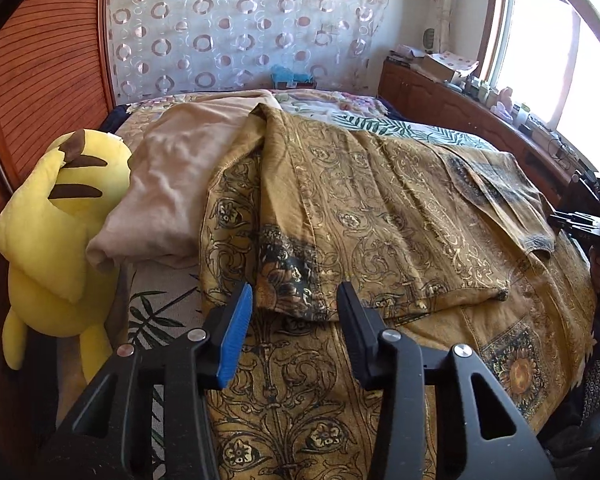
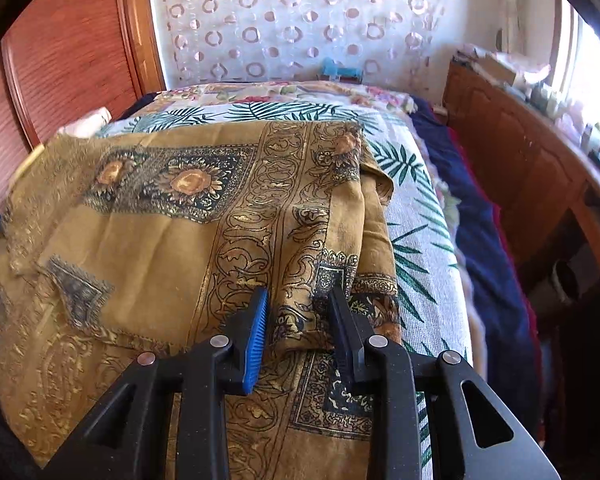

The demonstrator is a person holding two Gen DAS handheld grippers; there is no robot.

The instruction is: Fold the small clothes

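Note:
A mustard-yellow garment (image 1: pixel 380 216) with dark scroll and sunflower prints lies spread on the bed, its upper part folded over the lower part. My left gripper (image 1: pixel 296 312) is open, its jaws on either side of the folded front edge at the garment's left. My right gripper (image 2: pixel 298 312) is open, its jaws on either side of a bunched fold at the garment's (image 2: pixel 228 216) right side. The right gripper also shows at the far right edge of the left wrist view (image 1: pixel 580 224).
A yellow plush toy (image 1: pixel 56 236) and a beige pillow (image 1: pixel 172 184) lie left of the garment. The bed has a leaf-print cover (image 2: pixel 420 216). A wooden wardrobe (image 1: pixel 44 64) stands left. A wooden cabinet (image 2: pixel 520 160) with clutter runs along the right under the window.

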